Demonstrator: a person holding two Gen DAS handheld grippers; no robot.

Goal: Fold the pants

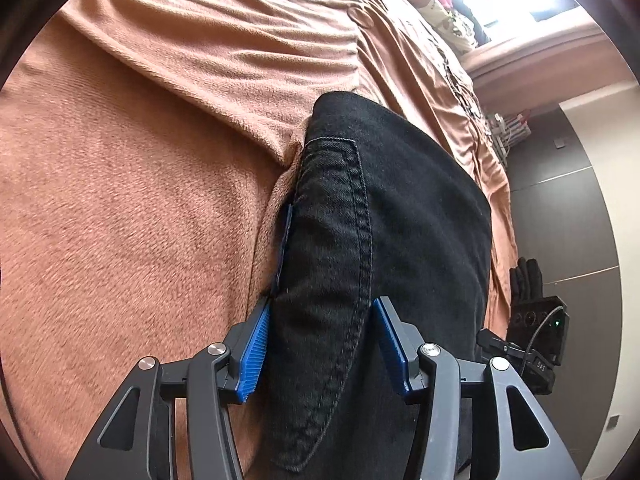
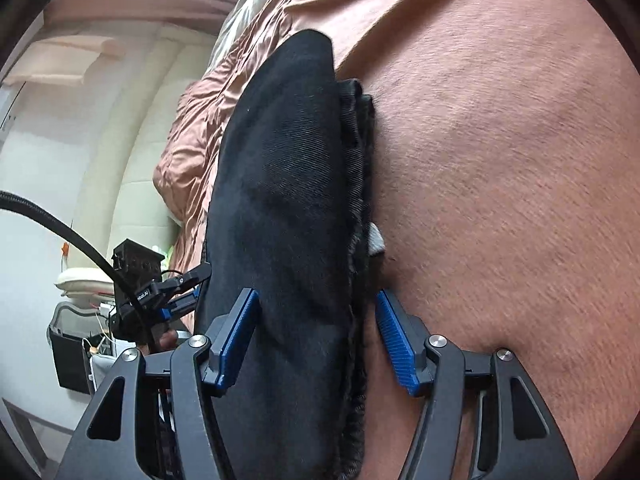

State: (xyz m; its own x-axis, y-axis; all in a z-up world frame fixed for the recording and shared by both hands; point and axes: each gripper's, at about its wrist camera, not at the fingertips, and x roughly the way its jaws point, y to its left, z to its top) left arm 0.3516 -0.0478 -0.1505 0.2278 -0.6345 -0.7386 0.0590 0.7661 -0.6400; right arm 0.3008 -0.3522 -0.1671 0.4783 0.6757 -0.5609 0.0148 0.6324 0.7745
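Brown blanket covers the bed, black pants lie folded on it between both sets of my fingers, left gripper and right gripper each about half open straddling a pants edge, pads not clamping the cloth.

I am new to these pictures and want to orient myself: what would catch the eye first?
The black pants stand out first, a folded bundle lying on the brown blanket. Each gripper has blue pads on either side of the cloth: the left gripper at the pocket seam, the right gripper at the layered edge.
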